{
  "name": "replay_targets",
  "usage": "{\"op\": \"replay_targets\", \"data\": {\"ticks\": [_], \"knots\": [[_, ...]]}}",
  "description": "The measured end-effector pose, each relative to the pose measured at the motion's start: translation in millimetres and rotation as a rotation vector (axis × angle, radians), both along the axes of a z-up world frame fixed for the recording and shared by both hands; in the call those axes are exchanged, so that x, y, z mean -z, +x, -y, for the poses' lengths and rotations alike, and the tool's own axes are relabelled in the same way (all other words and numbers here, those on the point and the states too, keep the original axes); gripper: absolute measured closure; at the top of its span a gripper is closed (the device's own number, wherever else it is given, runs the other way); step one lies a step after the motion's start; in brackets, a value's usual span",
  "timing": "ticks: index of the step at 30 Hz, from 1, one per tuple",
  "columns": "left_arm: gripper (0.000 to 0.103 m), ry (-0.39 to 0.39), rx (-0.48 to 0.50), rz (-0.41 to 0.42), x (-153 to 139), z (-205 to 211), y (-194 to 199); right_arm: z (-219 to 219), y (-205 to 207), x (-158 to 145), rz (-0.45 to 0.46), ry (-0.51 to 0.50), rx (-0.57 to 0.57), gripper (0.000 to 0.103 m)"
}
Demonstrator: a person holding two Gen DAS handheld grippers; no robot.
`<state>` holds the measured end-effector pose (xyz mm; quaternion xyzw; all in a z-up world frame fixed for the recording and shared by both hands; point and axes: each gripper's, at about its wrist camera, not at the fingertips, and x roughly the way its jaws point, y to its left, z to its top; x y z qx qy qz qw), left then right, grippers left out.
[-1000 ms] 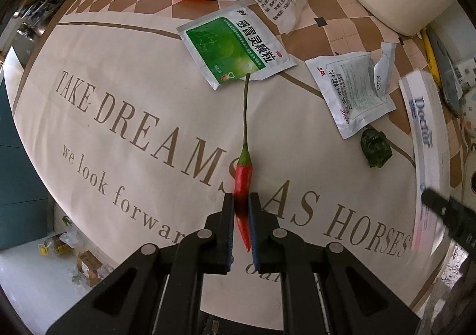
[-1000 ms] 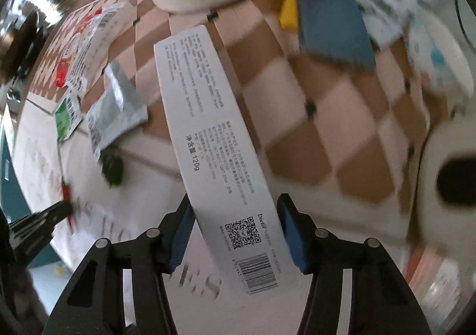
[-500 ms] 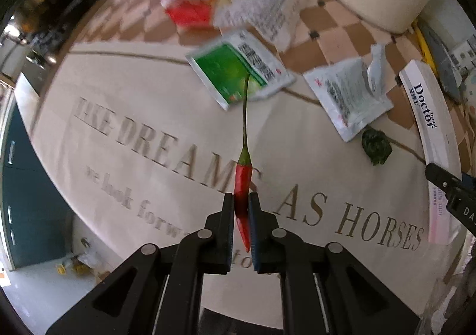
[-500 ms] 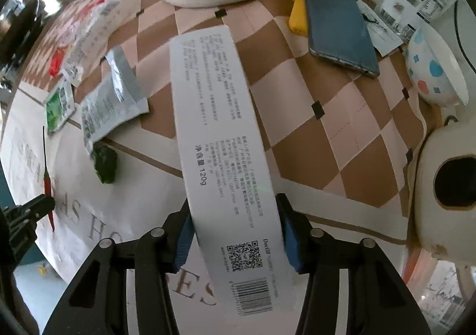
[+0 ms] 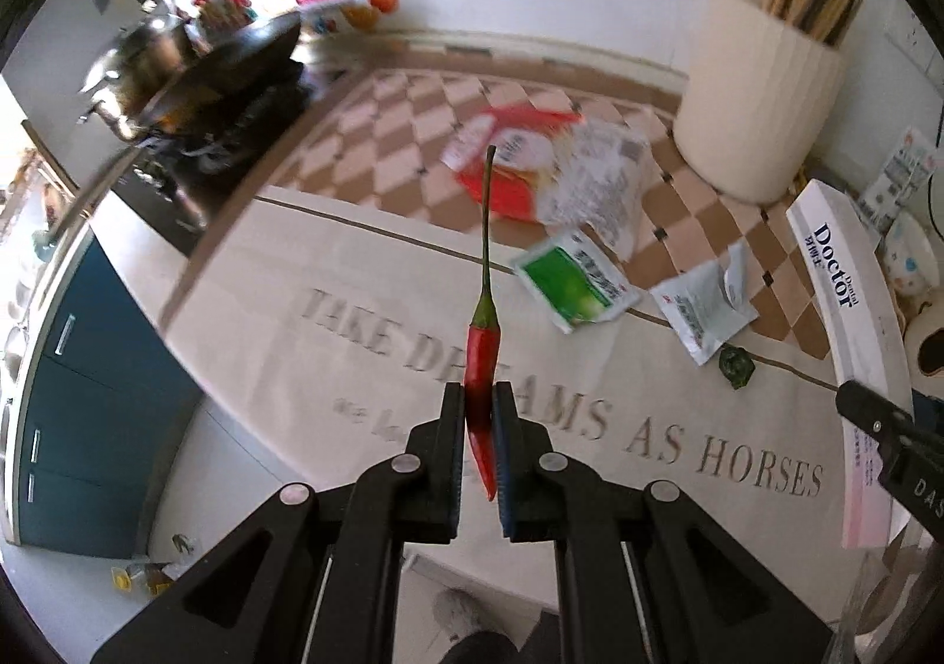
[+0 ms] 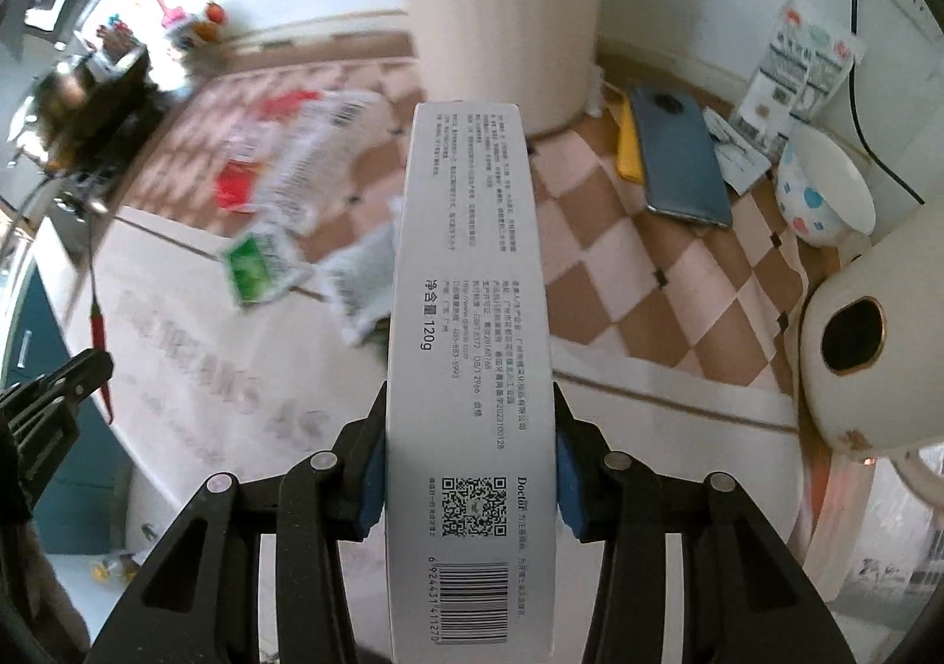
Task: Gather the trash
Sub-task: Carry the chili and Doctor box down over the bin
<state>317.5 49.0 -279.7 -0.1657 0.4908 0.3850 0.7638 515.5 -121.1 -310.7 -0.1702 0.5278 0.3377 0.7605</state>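
Note:
My left gripper (image 5: 478,398) is shut on a red chili pepper (image 5: 482,351) with a long green stem, held in the air above the table edge. My right gripper (image 6: 470,416) is shut on a long white toothpaste box (image 6: 469,310), also lifted; the box shows in the left wrist view (image 5: 841,304) at the right. On the cloth lie a green sachet (image 5: 575,286), a torn white sachet (image 5: 705,310), a small dark green scrap (image 5: 736,366) and a red-and-white bag (image 5: 548,174).
A cream cylinder holding chopsticks (image 5: 761,86) stands at the back. A phone (image 6: 678,157), a dotted bowl (image 6: 826,186) and a white kettle (image 6: 873,351) sit at the right. A wok (image 5: 194,74) and blue cabinets (image 5: 76,398) are at the left.
Both grippers have risen and tilted up with their loads, so the back wall and cylinder now show. The chili and the box stay clamped.

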Motion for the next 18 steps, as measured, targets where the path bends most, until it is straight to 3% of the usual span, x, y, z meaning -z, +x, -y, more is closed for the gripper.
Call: {"op": "replay_targets", "data": {"ticks": [10, 14, 18], "knots": [[0.097, 0.087, -0.078, 0.054, -27.6, -12.4, -122.5, -32.1, -119.4, -38.0, 0.001, 0.096, -0.113, 0.055], [0.097, 0.072, -0.147, 0.040, -15.8, -21.6, -184.8, -52.6, -173.8, -30.2, -0.031, 0.098, -0.184, 0.055], [0.097, 0.016, -0.233, 0.003, 15.8, -36.0, -241.4, -75.6, -229.7, -8.1, -0.081, 0.076, -0.267, 0.055]]}}
